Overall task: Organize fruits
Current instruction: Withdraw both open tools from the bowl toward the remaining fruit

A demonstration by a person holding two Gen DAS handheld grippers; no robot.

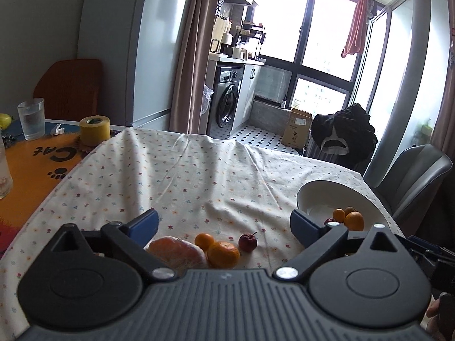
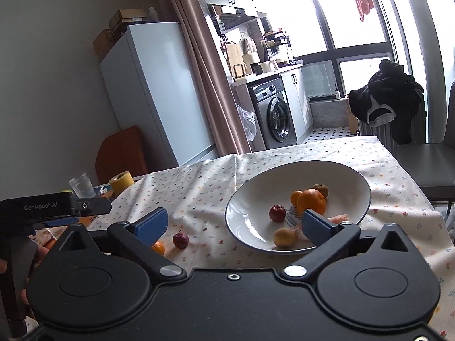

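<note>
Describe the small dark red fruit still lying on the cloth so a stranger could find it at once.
Start at the white bowl on the flowered tablecloth. Just outside its rim, toward the left gripper, loose fruit lies on the cloth. The small dark red fruit is nearest the bowl, with a stem; its neighbours are orange.

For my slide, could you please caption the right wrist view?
Open right gripper hovers beside a white bowl of fruit; a small red fruit waits on the floral tablecloth.
</note>
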